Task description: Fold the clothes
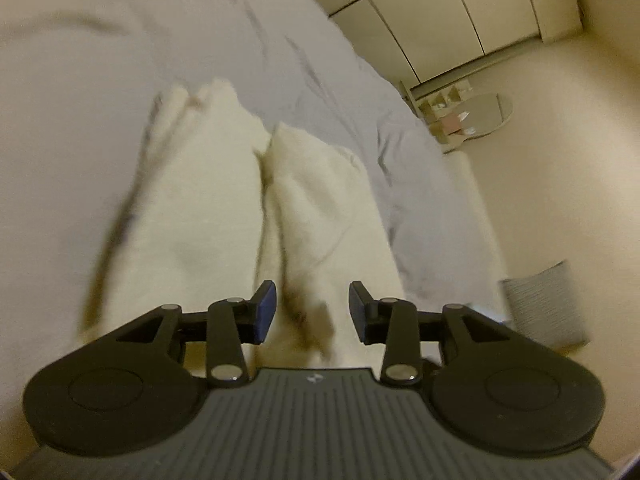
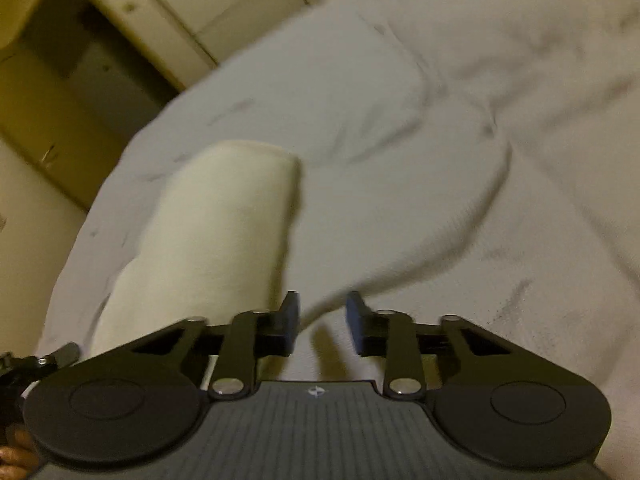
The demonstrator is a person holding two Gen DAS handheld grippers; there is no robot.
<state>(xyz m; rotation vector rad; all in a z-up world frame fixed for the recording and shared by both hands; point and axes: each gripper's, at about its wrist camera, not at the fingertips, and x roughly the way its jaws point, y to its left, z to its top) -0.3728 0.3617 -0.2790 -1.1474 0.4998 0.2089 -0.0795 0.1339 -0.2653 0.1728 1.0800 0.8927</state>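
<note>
A cream garment lies stretched on the bed, two long lobes side by side with a crease between them. My left gripper hovers low over its near end, open, with the cloth and a dark fold showing in the gap between the blue pads. In the right wrist view the same cream garment appears as one long folded strip at the left. My right gripper is open beside the strip's right edge, with only bed sheet seen between its fingers. Both views are blurred.
The bed's pale grey sheet is rumpled and drops off at the right edge. On the floor beyond are a grey cushion, a round mirror and wardrobe doors. A person's hand shows at the lower left.
</note>
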